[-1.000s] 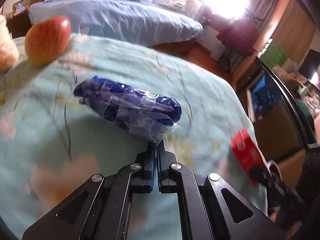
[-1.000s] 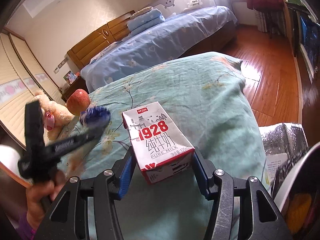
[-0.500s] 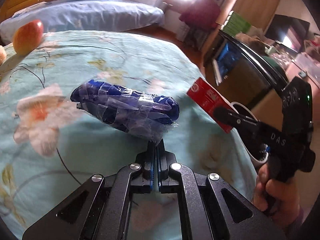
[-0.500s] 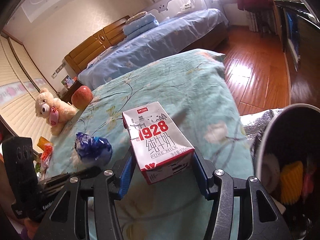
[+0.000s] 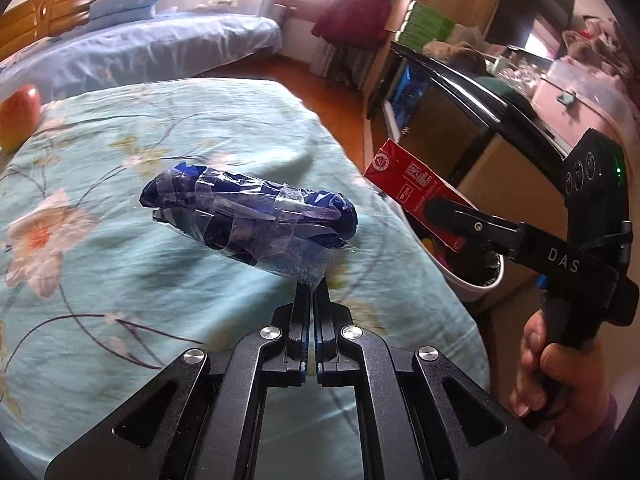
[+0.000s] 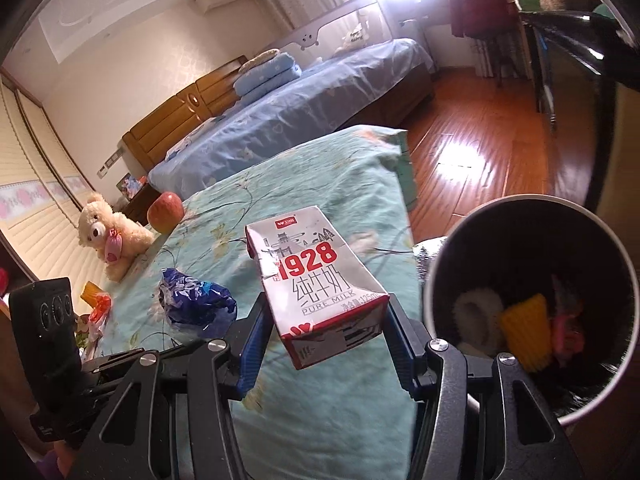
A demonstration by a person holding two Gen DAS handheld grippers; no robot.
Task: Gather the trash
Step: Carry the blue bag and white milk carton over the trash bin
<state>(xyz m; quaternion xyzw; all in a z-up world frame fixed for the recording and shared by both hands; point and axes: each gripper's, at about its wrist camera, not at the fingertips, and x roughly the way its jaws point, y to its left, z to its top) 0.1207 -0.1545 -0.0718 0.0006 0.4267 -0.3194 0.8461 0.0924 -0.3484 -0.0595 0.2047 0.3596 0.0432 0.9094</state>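
My left gripper (image 5: 311, 292) is shut on the clear tail of a crumpled blue plastic wrapper (image 5: 248, 216), which hangs above the teal floral bedspread (image 5: 120, 272). In the right wrist view the same wrapper (image 6: 196, 304) shows at lower left. My right gripper (image 6: 326, 334) is shut on a small red and white milk carton (image 6: 316, 284) marked 1928, held up beside a round white trash bin (image 6: 532, 308). Seen from the left wrist, the carton (image 5: 416, 196) sits over the bin's rim (image 5: 480, 284). The bin holds yellow and pink scraps.
A red apple (image 6: 166, 212) and a cream teddy bear (image 6: 108, 232) lie at the bed's far left. A second bed with blue covers (image 6: 304, 108) stands behind. Wooden floor (image 6: 480, 140) and a dark cabinet (image 5: 460, 120) lie to the right.
Both grippers have swung to the right, toward the bed's edge. The trash bin has come fully into the right wrist view, and the carton now sits close beside its rim.
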